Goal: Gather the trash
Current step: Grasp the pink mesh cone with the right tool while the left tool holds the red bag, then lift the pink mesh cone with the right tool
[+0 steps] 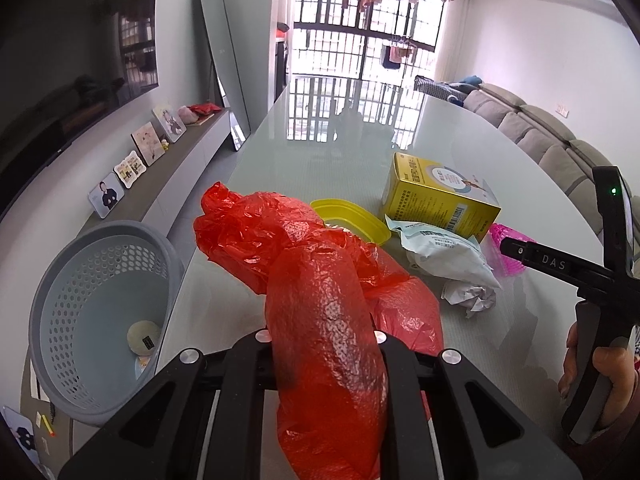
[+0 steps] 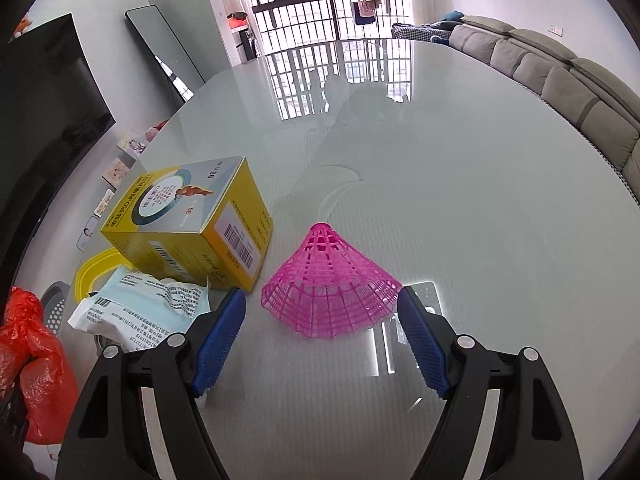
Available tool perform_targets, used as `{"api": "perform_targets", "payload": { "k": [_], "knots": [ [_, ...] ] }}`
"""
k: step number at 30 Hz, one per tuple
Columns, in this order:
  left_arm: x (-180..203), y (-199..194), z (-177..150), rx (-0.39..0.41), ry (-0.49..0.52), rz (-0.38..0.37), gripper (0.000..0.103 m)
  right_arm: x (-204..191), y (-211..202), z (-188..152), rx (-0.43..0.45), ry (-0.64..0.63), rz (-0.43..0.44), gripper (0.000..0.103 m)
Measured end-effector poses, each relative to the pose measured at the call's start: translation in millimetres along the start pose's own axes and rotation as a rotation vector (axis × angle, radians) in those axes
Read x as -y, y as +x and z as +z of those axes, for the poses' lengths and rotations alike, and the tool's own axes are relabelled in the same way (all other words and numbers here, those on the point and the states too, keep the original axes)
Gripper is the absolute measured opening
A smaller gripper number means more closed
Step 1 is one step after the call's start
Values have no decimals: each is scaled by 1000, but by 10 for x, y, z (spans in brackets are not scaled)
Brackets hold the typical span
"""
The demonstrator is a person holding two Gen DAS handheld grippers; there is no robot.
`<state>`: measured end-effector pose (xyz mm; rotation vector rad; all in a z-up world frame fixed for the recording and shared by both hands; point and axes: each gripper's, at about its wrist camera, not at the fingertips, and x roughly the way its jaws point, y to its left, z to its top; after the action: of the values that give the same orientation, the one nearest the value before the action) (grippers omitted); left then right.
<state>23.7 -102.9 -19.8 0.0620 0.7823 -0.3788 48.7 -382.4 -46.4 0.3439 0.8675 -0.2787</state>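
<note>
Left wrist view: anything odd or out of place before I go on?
Only the red plastic bag: it is bunched in the left gripper and drapes over the fingers, hiding them and much of the table. The grey basket tilts only from lens distortion, apparently.

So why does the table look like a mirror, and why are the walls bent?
In both views the bright barred window reflects as glare on the glossy table. The fisheye lenses curve the sofa and blacken the corners. In the left wrist view, the red bag fills the foreground.
</note>
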Motion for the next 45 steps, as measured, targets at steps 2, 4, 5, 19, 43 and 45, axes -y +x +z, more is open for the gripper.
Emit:
{"api": "perform_targets", "payload": {
  "k": [2, 4, 5, 19, 43, 45],
  "knots": [
    [0, -5, 1, 1, 1, -1, 13, -5, 37, 3, -10, 5, 3, 75],
    [2, -2, 2, 3, -1, 0, 13, -11, 80, 24, -14, 12, -17, 75],
    [0, -1, 1, 4, -2, -1, 13, -30, 100, 35, -15, 17, -25, 75],
    [23, 8, 27, -8, -7, 21, 13, -119, 276, 31, -29, -27, -59, 60],
    [33, -157, -14, 8, -8, 18, 13, -71, 35, -104, -6, -24, 10, 17],
    [27, -182, -18, 12, -8, 19, 13, -27, -16, -146, -6, -14, 21, 17]
  ]
}}
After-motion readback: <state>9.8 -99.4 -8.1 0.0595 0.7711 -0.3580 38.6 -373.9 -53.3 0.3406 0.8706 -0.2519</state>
